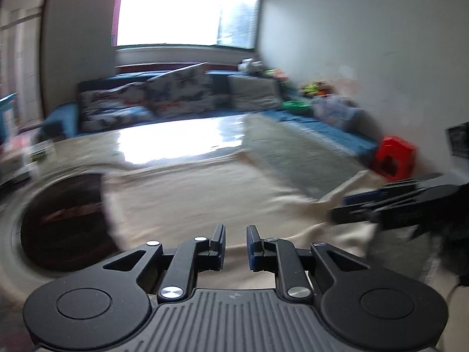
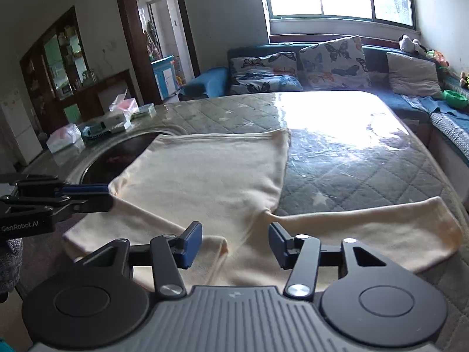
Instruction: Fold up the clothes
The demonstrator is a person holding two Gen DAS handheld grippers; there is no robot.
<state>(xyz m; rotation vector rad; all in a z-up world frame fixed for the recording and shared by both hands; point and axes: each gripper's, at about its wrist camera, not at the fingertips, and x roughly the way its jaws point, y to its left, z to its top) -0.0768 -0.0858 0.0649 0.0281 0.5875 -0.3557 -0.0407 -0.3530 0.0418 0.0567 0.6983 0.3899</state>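
Subject of the task: a cream garment [image 2: 211,176], apparently a long-sleeved top, lying spread on the desk [image 2: 366,164], which carries a quilted grey cover under a glossy clear sheet. The body of the garment lies flat towards the far left, partly covering a dark round inset [image 2: 96,167] in the desk. One sleeve [image 2: 381,223] runs out to the right along the near edge. On the near left a portion of cloth is already turned over on itself, leaving a soft ridge just in front of the right gripper.

Left gripper [image 1: 236,246]: jaws parted by a narrow gap, nothing between them; released. In the right wrist view it sits at the garment's left edge, tips over the cloth. Whether they touch it cannot be told. The left wrist view is blurred.

Right gripper [image 2: 236,243]: jaws standing well apart above the near middle of the garment, no cloth pinched; released.

Step in hand, as judged: between folds. One side appears folded in; the right sleeve is still extended.

Next move, as judged: the right gripper needs to reach the outstretched sleeve, pinch its edge and carry it across the body, while the left steadies the folded side. The glossy sheet may let the cloth slide.
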